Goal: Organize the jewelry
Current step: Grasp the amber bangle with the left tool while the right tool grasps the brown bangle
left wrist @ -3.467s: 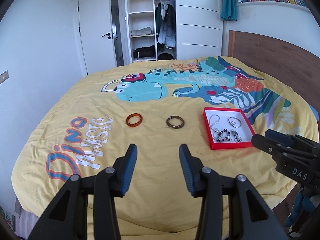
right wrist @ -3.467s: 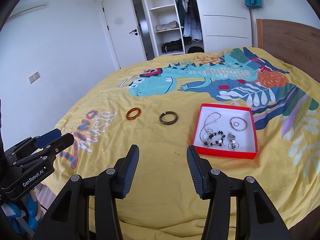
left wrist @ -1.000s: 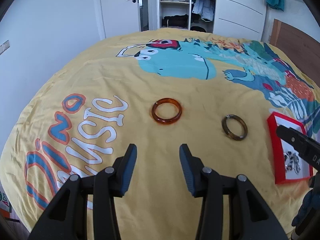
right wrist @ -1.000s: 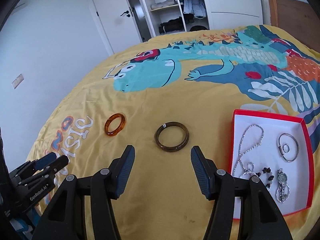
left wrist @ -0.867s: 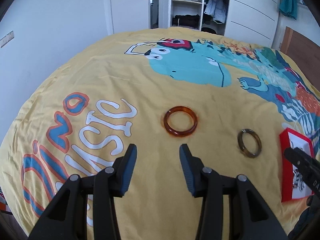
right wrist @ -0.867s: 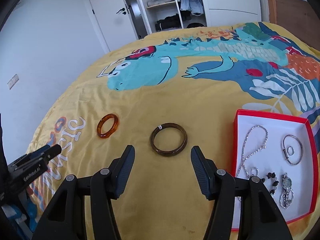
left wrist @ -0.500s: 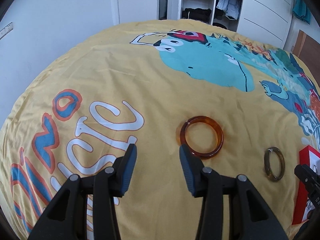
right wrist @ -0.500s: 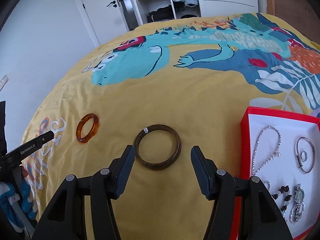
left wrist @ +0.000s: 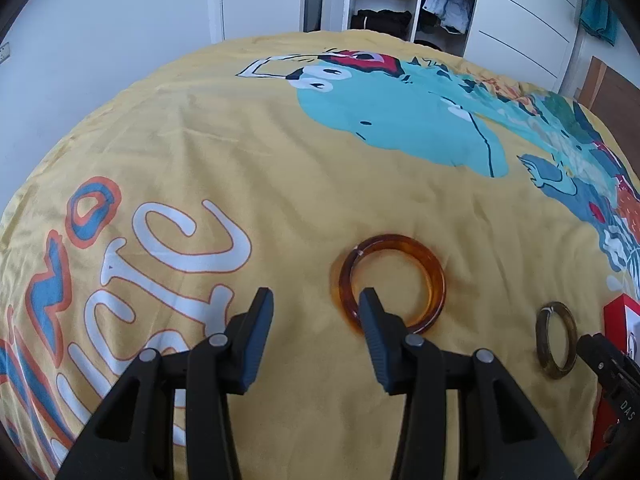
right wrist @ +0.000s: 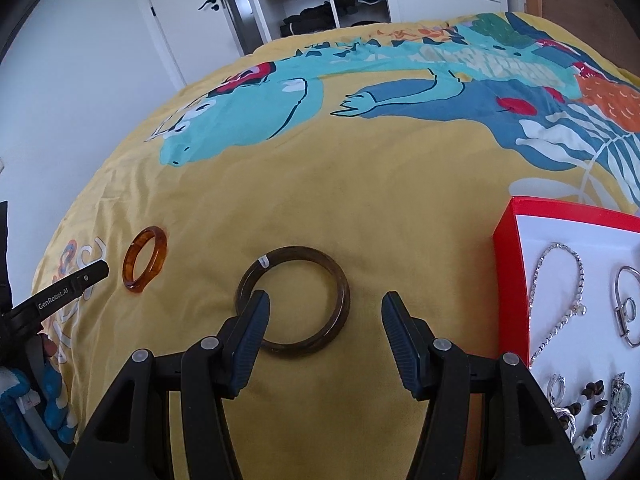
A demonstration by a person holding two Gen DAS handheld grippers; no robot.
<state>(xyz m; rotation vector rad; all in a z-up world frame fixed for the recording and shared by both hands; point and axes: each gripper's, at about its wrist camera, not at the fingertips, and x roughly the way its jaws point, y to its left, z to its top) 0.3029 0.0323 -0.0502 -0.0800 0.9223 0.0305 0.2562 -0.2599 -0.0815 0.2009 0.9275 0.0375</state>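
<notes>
An amber bangle lies flat on the yellow bedspread. My left gripper is open, low over the bed, its right fingertip over the bangle's near-left rim. A dark brown bangle lies to the right of it. My right gripper is open, its left fingertip over this bangle's near-left rim. The amber bangle also shows in the right wrist view, and the brown one in the left wrist view. A red box with a white inside holds a chain, a ring bangle, beads and a watch.
The bedspread carries a dinosaur print and large lettering. An open wardrobe and a white door stand beyond the bed. A wooden headboard is at the far right.
Both grippers have moved forward and down toward the bed. The left one has closed in on the amber bangle, the right one on the brown bangle. Both stay open.
</notes>
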